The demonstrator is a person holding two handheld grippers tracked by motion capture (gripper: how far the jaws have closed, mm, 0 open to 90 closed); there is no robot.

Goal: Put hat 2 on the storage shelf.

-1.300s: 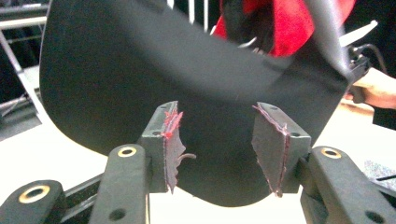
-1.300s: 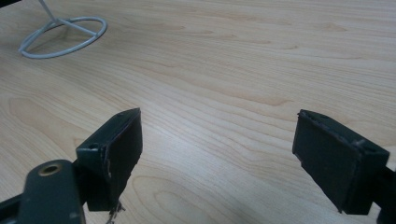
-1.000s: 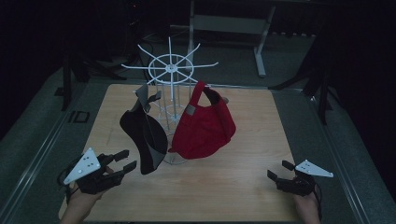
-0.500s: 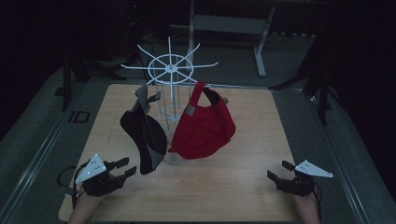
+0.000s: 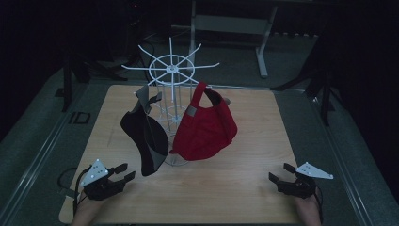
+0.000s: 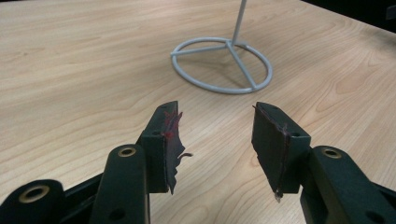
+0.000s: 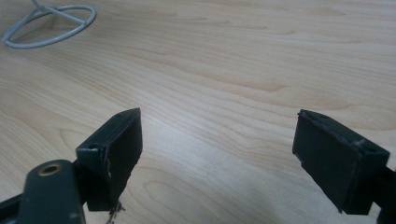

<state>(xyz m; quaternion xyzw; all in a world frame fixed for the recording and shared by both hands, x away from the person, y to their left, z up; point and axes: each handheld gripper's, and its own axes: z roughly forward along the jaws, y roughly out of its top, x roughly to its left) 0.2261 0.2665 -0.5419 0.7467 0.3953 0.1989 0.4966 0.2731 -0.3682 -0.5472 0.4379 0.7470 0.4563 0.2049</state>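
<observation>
Black cap: we see it hanging lengthwise, brim downward, on the rack;
Left gripper: our jaws parted, empty;
Right gripper: wide apart, empty

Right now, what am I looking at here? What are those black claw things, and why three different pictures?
No robot here: a person holds a hand tool with two black jaws in each hand. The high view looks down on a wooden table, with the left gripper and right gripper near its front edge. The other two pictures come from small cameras riding on those tools, looking along their jaws. On the table stands a white wire rack; a black cap and a red cap hang from it. The rack's ring base shows in the left gripper view. Both sets of jaws stand open, holding nothing.
</observation>
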